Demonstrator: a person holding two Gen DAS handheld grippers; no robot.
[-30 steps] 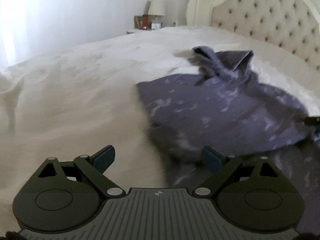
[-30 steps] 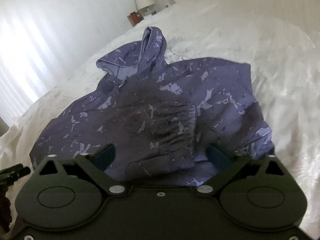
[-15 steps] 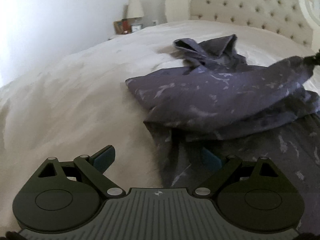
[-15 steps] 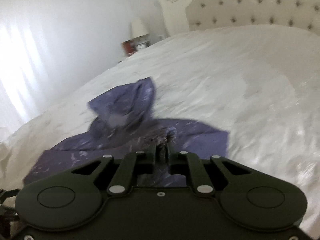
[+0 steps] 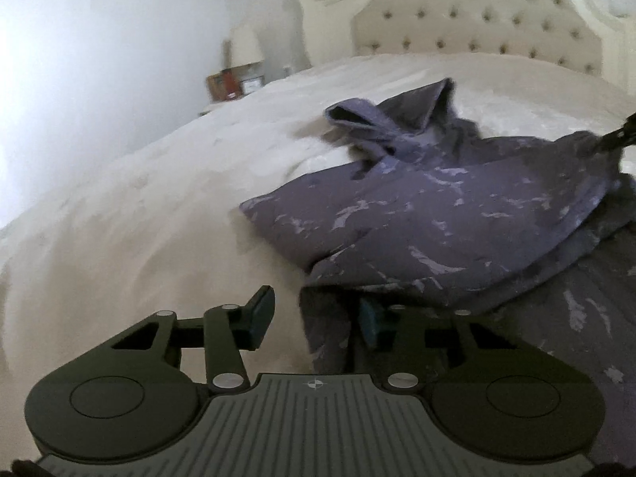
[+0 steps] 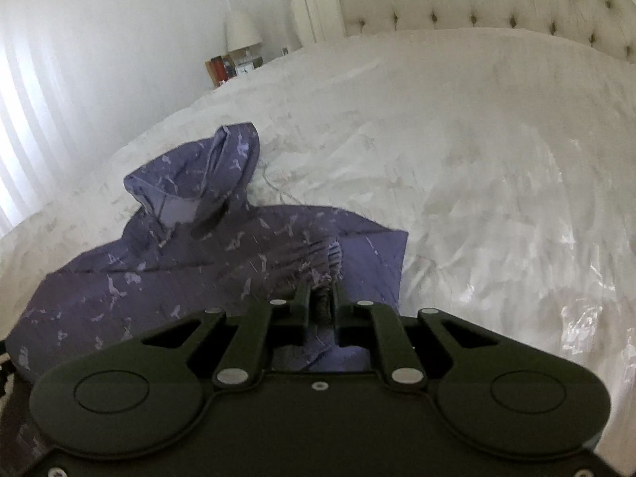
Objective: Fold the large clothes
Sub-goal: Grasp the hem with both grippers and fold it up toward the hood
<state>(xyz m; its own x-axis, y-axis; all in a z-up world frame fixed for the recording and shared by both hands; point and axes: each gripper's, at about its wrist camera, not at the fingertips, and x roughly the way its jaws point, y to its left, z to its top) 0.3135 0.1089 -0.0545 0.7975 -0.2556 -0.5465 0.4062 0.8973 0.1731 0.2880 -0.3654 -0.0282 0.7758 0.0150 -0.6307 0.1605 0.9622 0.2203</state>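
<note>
Sleeve cuff caught, fold under way

The hoodie (image 6: 167, 278) lies on the bed (image 6: 457, 159), hood toward the headboard (image 5: 477, 20). A second ago your right tongs (image 6: 321, 302) stood apart over the cuff (image 6: 314, 262); now they are clenched on it and lift the sleeve across the body. Your left tongs (image 5: 314, 314) have narrowed around the near edge, not yet gripping. Judged from this, the sleeve fold has begun.

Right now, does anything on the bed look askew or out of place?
The purple hoodie lies unevenly: its hood stands up crumpled instead of flat, and the cuff pinched in the right gripper bunches. The bedspread is wrinkled. Nothing looks spilled or damaged.
</note>
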